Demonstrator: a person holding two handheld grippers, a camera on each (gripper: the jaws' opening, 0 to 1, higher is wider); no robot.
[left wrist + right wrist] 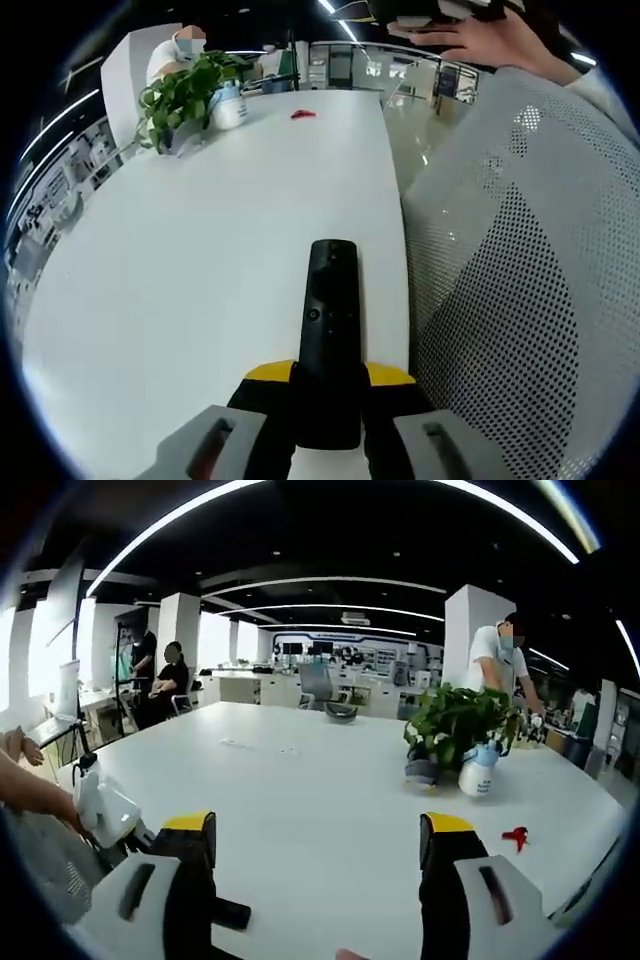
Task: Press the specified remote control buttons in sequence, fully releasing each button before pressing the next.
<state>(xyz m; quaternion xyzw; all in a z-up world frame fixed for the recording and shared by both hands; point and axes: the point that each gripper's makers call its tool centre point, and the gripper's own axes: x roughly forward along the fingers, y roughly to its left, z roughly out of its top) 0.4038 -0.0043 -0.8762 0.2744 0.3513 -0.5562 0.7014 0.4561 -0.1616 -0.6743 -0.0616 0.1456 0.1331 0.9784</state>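
In the left gripper view, the left gripper [330, 425] is seen from behind its own jaws, which rise from the bottom edge with yellow tips and are pressed in on the near end of a black remote control [330, 330]; the remote is pinched between them, its long axis running straight away from the gripper along the line of the jaws, its button face turned up towards the camera, its far end hanging free above the white table [200, 250]; a small round button is made out about midway along its face; to the right of the remote a white perforated chair back [520, 260] is seen close by; farther off on the table a leafy potted plant [185, 95] stands, and beyond it a small red object [302, 114] lies; at the top of this view a person's hand [490, 40] is seen

In the right gripper view, the right gripper [320, 880] is shown with its yellow-tipped jaws spread wide and nothing between them; a dark end, judged to be the remote [232, 914], is glimpsed low beside the left jaw; it is therefore judged that the remote lies below and to the left of the right gripper, which is the free one and the one by which a button can be pressed; beyond the jaws the white table [300, 780] stretches away, with the potted plant [455, 720], a white spray bottle [478, 770] just beside it, and the red object [515, 836] towards the right; people are seen in the office behind
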